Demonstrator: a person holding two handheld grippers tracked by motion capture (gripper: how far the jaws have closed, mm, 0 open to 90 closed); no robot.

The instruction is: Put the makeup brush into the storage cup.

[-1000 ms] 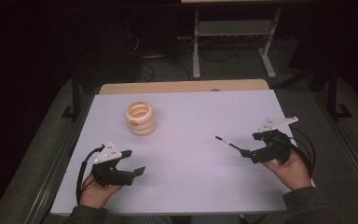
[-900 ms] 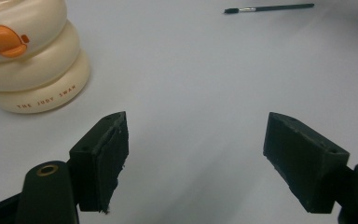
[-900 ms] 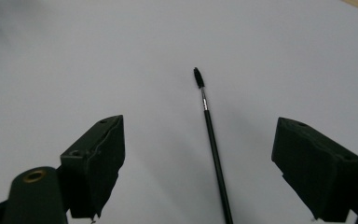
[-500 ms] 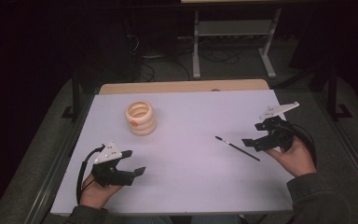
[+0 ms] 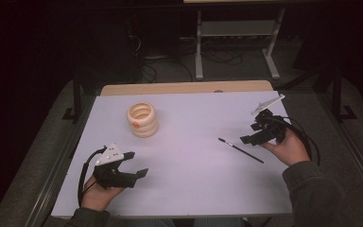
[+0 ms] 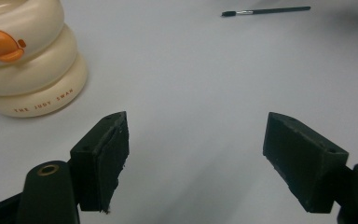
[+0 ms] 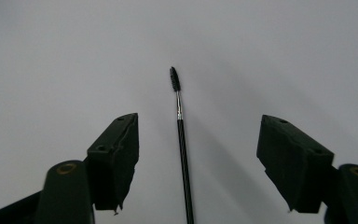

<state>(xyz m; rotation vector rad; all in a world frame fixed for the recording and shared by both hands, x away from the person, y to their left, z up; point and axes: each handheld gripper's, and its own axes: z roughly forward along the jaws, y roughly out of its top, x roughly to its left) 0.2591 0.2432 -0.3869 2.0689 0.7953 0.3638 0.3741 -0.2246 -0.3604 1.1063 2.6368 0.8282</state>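
Table (image 5: 189, 189) lies open between cream ringed pot (image 5: 142, 120) and brush (image 5: 241, 150).

A pale lilac-white bench (image 5: 194, 189) carried two things, well apart. Toward its far left stood a cream holder (image 5: 142, 119) shaped like three stacked rings, upright and open at the top, with an orange duck-bill mark on its side and the words "THE JUDY SWAN" on the lowest ring. Right of centre lay a thin black brush (image 5: 240, 150), flat on the surface, with its bristled tip pointing to the far left. A bare wooden strip (image 5: 184, 88) edged the bench's far side. Beyond it, on the dark floor, stood a grey metal stand (image 5: 236, 28) beside loose cables (image 5: 160, 61).
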